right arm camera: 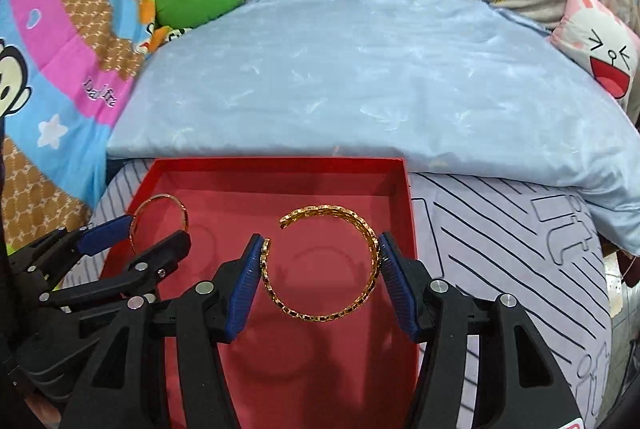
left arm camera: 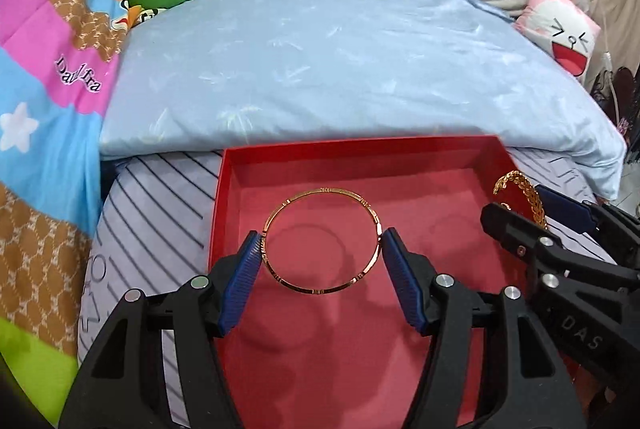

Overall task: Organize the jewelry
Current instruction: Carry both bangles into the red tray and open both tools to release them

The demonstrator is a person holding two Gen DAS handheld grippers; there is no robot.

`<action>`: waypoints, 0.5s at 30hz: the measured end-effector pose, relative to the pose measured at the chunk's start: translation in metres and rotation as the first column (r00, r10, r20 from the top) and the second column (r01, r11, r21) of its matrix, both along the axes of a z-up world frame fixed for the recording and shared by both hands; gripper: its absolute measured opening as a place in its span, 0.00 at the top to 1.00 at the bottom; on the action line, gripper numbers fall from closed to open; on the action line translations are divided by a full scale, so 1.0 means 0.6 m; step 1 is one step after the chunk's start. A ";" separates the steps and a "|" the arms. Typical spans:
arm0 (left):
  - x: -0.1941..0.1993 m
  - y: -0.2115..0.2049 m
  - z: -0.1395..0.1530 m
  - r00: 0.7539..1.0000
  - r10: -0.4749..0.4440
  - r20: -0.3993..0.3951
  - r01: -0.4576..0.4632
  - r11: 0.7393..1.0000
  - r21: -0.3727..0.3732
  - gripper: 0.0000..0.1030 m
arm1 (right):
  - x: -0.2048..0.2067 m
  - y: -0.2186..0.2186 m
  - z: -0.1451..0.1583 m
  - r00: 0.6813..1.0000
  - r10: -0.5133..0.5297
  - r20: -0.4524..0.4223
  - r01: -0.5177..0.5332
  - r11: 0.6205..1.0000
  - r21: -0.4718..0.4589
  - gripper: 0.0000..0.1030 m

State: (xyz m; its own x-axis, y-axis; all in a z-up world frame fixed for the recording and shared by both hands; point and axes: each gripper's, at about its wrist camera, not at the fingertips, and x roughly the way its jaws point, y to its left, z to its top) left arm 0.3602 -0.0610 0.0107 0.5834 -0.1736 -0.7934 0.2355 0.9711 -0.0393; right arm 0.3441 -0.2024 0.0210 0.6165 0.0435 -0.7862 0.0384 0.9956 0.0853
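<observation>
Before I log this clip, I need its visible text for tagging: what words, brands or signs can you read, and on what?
"DAS": raised letters on the black body of the right tongs, seen from the left wrist view.
"Dau fra": approximate, middle letters blurred, dark script on the pink band of the cartoon blanket.
Pale letter-like outlines on the striped sheet: unreadable.
Red box: no text.

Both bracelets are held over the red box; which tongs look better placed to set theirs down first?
Likely the left tongs: their thin bangle hangs over the red box middle, while the right tongs hold the chain cuff nearer its right wall.
</observation>
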 end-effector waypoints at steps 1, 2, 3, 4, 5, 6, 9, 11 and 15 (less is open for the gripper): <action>0.008 -0.002 -0.005 1.000 0.003 -0.006 -0.003 1.000 0.007 0.43 | 0.009 -0.001 -0.006 1.000 -0.001 -0.011 0.001 1.000 0.004 0.45; 0.017 -0.003 -0.011 1.000 0.003 -0.017 -0.003 1.000 0.008 0.43 | 0.017 -0.001 -0.009 1.000 -0.001 -0.020 0.001 1.000 0.004 0.45; 0.023 -0.003 -0.016 1.000 0.004 -0.030 -0.004 1.000 0.003 0.43 | 0.022 0.000 -0.012 1.000 -0.001 -0.025 0.001 1.000 0.001 0.45; 0.028 -0.003 -0.020 0.999 0.004 -0.040 -0.004 1.000 -0.001 0.43 | 0.025 0.001 -0.014 1.000 0.000 -0.030 0.000 1.000 -0.003 0.45; 0.033 -0.003 -0.024 0.999 0.008 -0.048 -0.008 1.000 -0.004 0.43 | 0.030 0.003 -0.018 0.999 0.004 -0.035 -0.004 1.000 -0.010 0.45; 0.036 -0.002 -0.026 0.999 0.010 -0.051 -0.010 1.000 -0.003 0.43 | 0.033 0.004 -0.021 0.999 0.008 -0.041 -0.009 1.000 -0.015 0.45; 0.044 -0.001 -0.031 0.998 0.017 -0.063 -0.017 1.000 -0.007 0.43 | 0.038 0.005 -0.028 0.999 0.004 -0.051 -0.006 1.000 -0.026 0.45; 0.044 -0.003 -0.031 0.998 0.020 -0.060 -0.020 1.000 0.002 0.43 | 0.041 0.005 -0.029 0.999 0.000 -0.051 -0.002 1.000 -0.031 0.45; 0.044 -0.003 -0.032 0.998 0.026 -0.057 -0.025 1.000 0.011 0.40 | 0.042 0.005 -0.030 0.999 -0.007 -0.047 0.005 0.999 -0.039 0.45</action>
